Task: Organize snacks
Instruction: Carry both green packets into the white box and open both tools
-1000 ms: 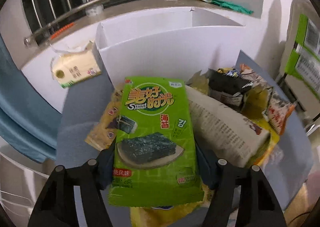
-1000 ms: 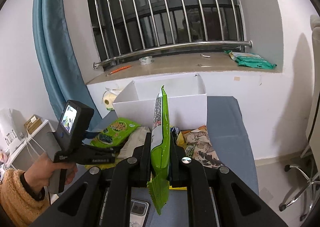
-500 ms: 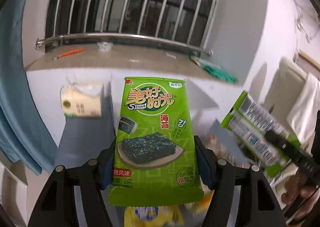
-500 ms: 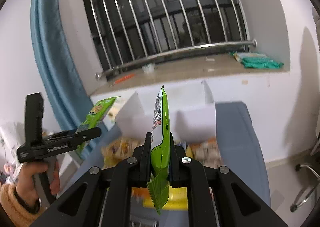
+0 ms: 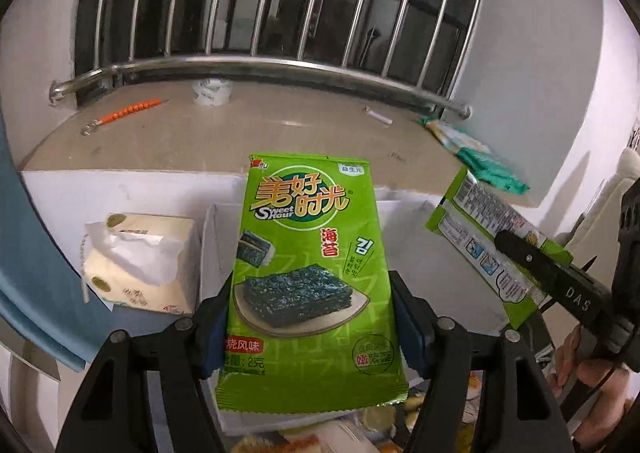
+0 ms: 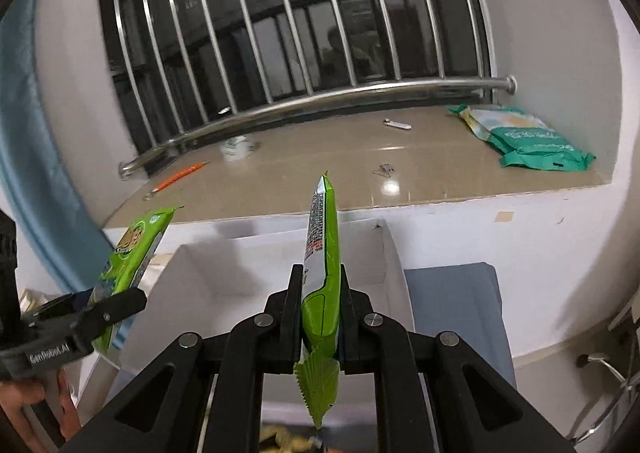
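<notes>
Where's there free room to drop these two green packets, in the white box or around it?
The white box shows bare floor between its walls, the widest free patch. The grey tabletop right of the box is bare too. Left of it the tissue pack fills the room; the near edge is crowded with loose snacks.

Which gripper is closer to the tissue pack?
Left. The left gripper, its fingers opening around a seaweed packet, is right beside the tissue pack. The right gripper is farther, across the white box.
</notes>
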Motion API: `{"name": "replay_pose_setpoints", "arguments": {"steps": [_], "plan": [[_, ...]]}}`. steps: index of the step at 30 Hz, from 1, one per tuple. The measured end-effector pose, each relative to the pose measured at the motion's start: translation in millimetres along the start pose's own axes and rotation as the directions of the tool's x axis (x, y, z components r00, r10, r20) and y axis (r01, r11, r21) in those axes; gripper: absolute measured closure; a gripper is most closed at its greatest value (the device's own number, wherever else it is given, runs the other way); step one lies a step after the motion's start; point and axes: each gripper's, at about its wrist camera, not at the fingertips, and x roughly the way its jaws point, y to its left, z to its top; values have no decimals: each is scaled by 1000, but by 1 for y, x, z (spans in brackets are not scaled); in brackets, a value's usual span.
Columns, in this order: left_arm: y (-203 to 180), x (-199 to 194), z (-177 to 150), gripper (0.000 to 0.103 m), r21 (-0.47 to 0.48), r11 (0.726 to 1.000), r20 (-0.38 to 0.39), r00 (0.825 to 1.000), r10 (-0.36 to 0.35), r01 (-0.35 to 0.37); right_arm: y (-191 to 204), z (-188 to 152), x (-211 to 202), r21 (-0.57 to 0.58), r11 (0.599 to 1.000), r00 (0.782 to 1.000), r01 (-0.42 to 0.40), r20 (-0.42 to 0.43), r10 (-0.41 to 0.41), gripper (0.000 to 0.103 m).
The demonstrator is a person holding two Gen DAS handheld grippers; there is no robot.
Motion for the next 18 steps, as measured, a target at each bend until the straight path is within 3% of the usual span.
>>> {"name": "replay_pose_setpoints", "arguments": {"steps": [1, 2, 3, 6, 11, 18], "plan": [[0, 9, 0, 13, 3, 1000, -31, 999, 10, -10, -1, 2, 7, 0, 1000, 1000, -5, -8, 5, 79], [2, 17, 1, 0, 0, 1000, -56, 998, 19, -19, -1, 2, 13, -5, 1000, 1000, 9, -22, -9, 31], [7, 21, -1, 0, -13, 1000, -65, 998, 23, -24, -1, 1, 21, -13, 998, 997, 60, -47, -61, 4], [12, 20, -10, 0, -23, 998, -66, 997, 50, -51, -2, -4, 20, -45, 994, 995, 96, 17, -95, 0], [13, 4, -23, 0, 7, 998, -23, 998, 57, -57, -2, -10, 7, -59, 995, 996, 85, 35, -83, 0], [-6, -60, -38, 0, 75, 997, 116, 992, -38, 29, 5, -14, -52, -73, 997, 996, 34, 89, -28, 0]]}}
